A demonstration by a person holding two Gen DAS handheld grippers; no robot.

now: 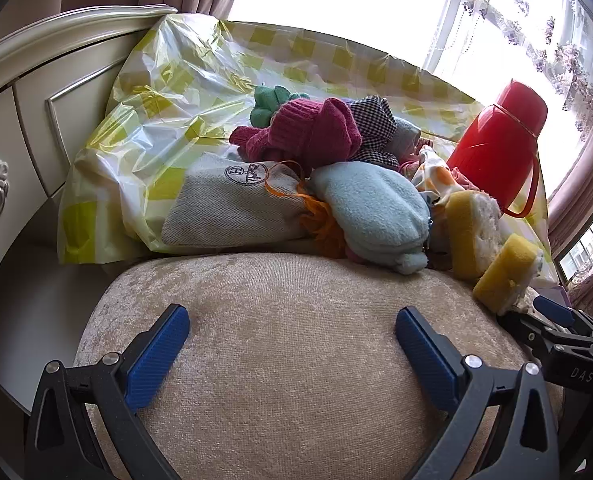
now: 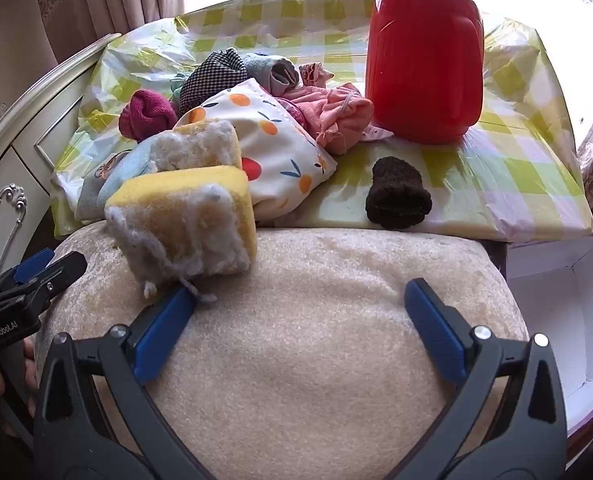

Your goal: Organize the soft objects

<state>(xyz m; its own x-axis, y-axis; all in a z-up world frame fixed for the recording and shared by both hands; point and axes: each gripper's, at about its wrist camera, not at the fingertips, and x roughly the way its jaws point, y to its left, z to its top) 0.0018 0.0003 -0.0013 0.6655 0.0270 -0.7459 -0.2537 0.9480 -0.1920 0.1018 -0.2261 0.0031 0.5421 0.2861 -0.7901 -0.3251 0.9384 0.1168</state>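
Note:
A pile of soft things lies on a table covered with yellow-checked plastic: a magenta knit piece, a light blue towel, a grey herringbone pouch, a checked cloth, a fruit-print pouch, pink cloth and a dark knit piece. Two yellow sponges sit at the pile's near edge. My left gripper is open and empty above a beige cushion. My right gripper is open and empty; its left fingertip is just below the near sponge.
A red thermos stands upright on the table at the back right. An open white box sits right of the cushion. A cream dresser with drawers stands on the left. Curtains and a bright window lie behind.

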